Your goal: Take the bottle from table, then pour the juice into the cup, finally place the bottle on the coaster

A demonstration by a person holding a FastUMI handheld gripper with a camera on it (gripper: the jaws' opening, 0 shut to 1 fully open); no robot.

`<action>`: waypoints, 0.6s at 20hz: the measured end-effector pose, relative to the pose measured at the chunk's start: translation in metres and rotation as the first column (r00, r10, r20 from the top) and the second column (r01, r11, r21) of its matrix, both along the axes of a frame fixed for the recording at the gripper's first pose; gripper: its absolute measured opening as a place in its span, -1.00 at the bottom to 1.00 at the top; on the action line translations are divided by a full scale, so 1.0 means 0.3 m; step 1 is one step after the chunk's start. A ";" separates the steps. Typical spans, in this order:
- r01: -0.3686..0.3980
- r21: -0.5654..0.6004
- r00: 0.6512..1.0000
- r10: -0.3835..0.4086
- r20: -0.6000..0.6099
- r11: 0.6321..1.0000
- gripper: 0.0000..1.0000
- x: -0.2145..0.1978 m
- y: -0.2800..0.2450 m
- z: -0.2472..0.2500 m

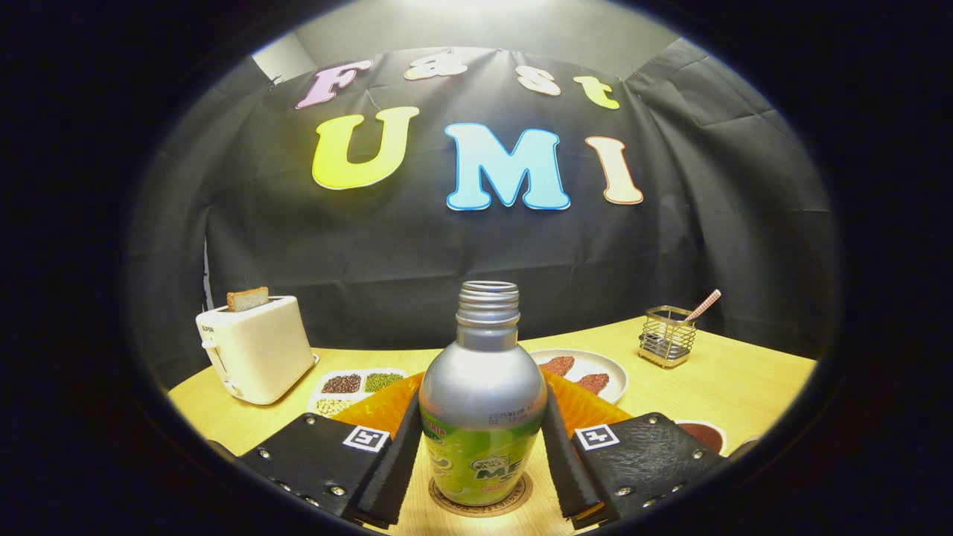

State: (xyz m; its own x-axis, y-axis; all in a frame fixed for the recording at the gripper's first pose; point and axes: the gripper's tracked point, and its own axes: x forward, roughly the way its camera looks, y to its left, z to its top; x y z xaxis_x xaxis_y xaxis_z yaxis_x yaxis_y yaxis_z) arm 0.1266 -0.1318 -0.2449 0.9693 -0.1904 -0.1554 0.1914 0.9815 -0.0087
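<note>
- Bench [744, 380] is running pale wood across the scene, carrying everything below.
- Toaster [255, 350] is sitting well off to the far left of the fingers, a slice of toast [247, 298] sticking up out of its slot.
- Bottle [482, 402] is standing upright, long axis vertical, dead centre between the two fingers and just ahead of the camera; cap is off, threaded neck is showing open.
- Gripper [482, 454] is bracketing the bottle low on the green label, one pad on each flank. Pads look touching or all but touching the sides; I'm judging it as clamped on the bottle, though real squeeze can't be confirmed.
- Orange mat [380, 406] is lying behind the bottle, peeking out both sides of it.
- Plate [614, 372] with two reddish-brown pieces is sitting beyond the bottle, slightly right.
- Divided tray [357, 387] of beans or grains is sitting beyond the left finger, near the toaster.
- Wire holder [668, 336] with a checked stick in it is standing far right at the back.
- Coaster [447, 500] is lying directly under the bottle base, round rim showing around it.
- Small dark dish or cup [703, 434] is peeking past the right finger; too cut off to identify.
- Judgement: bottle on coaster looks like the placing end of the task; the coming move would turn on fingers parting sideways and backing straight off from the vertical bottle without tipping it.
</note>
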 end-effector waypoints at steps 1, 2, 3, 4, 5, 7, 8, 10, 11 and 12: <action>-0.001 -0.012 1.000 0.001 -0.008 1.000 0.53 0.004 0.001 -0.010; -0.003 -0.029 1.000 0.002 -0.016 1.000 0.52 0.007 0.001 -0.019; -0.001 -0.041 1.000 0.000 -0.021 0.999 0.53 0.009 0.002 -0.028; -0.007 -0.050 1.000 0.006 -0.025 0.999 0.53 0.015 0.009 -0.035; -0.008 -0.061 1.000 0.007 -0.021 0.998 0.53 0.014 0.012 -0.036; -0.019 -0.091 1.000 0.018 -0.016 0.996 0.53 0.018 0.020 -0.039; -0.023 -0.103 1.000 0.021 -0.015 0.994 0.53 0.022 0.025 -0.036; -0.024 -0.109 1.000 0.022 -0.020 0.994 0.54 0.018 0.028 -0.035; -0.043 -0.106 0.999 0.042 -0.011 0.993 0.57 0.015 0.038 -0.020; -0.073 -0.105 0.997 0.074 0.006 0.992 0.71 0.010 0.063 0.002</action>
